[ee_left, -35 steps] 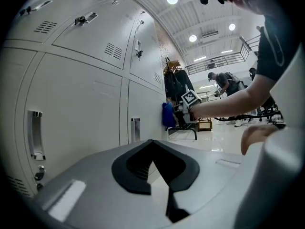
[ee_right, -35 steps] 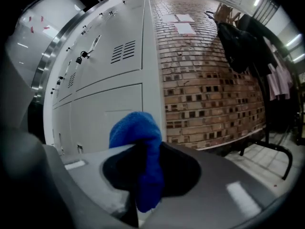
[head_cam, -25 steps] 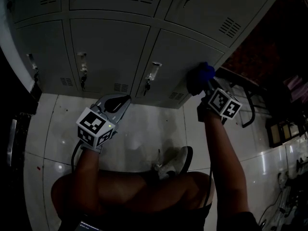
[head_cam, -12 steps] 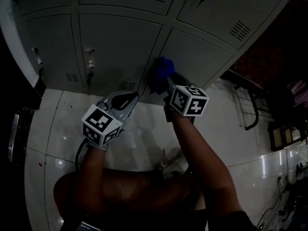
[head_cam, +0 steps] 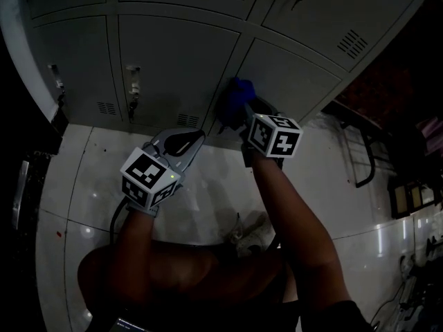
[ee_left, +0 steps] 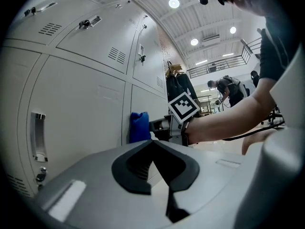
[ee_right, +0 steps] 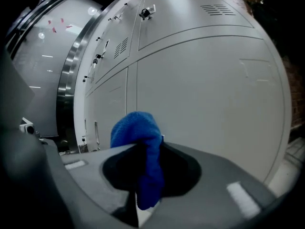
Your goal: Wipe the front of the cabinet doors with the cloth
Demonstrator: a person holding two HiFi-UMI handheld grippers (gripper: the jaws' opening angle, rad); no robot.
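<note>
Grey metal cabinet doors [head_cam: 169, 57] fill the top of the head view. A blue cloth [head_cam: 235, 101] is pressed against the lower right door [head_cam: 291, 71], close to its left edge. My right gripper [head_cam: 242, 114] is shut on the cloth [ee_right: 143, 147], which bulges out above its jaws and touches the door [ee_right: 209, 99]. My left gripper [head_cam: 188, 138] hangs lower and to the left, away from the doors, jaws shut and empty [ee_left: 153, 142]. From the left gripper view the cloth [ee_left: 139, 127] shows flat against the door seam.
Latches with keys [head_cam: 133, 81] stick out of the lower doors. Below the cabinet is a glossy white tiled floor [head_cam: 90, 185]. My knees and a shoe [head_cam: 249, 230] are beneath the arms. A dark metal frame [head_cam: 360, 151] stands at the right.
My right gripper has carried the cloth left along the lower right door, from its right part to its left edge. The left gripper has barely moved.
</note>
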